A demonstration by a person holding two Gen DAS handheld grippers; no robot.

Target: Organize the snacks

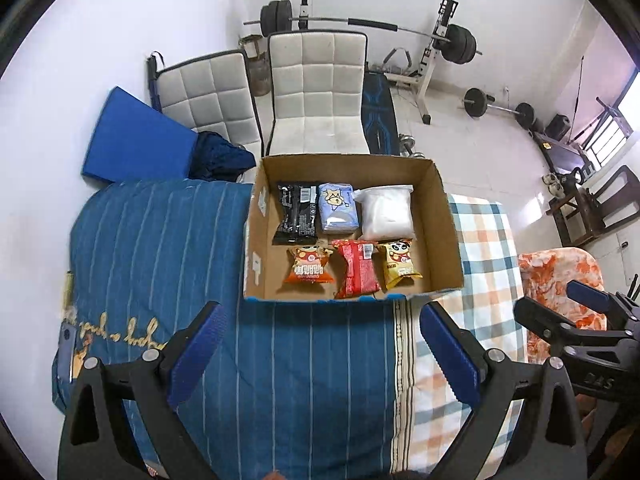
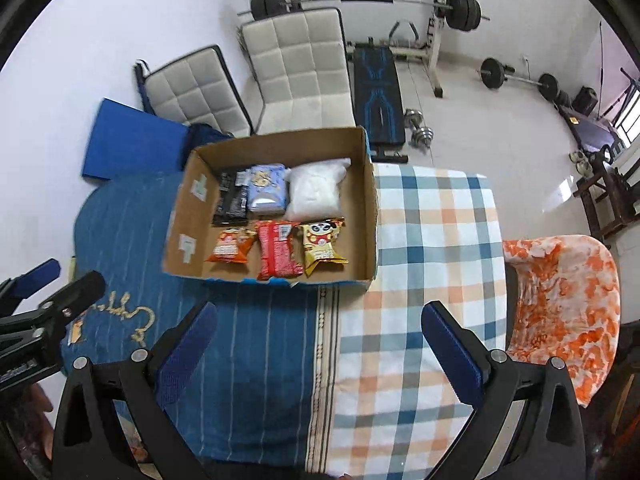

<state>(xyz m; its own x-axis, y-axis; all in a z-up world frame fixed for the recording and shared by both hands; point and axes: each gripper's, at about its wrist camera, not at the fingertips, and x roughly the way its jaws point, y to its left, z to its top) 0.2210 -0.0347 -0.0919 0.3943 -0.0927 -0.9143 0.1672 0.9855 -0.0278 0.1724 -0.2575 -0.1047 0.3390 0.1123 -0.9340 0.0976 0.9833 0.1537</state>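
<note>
Snacks [image 1: 348, 240] in crinkly packets fill the cardboard box [image 1: 448, 232]; both claws [image 1: 320, 344] [image 2: 320, 344] gape.

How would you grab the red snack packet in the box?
Probably by its long side edges, coming straight down from above. The red packet lies flat in the cardboard box, squeezed between the orange packet and the yellow packet, with the box wall close in front. The open left gripper could pinch its puffy middle across the width.
</note>
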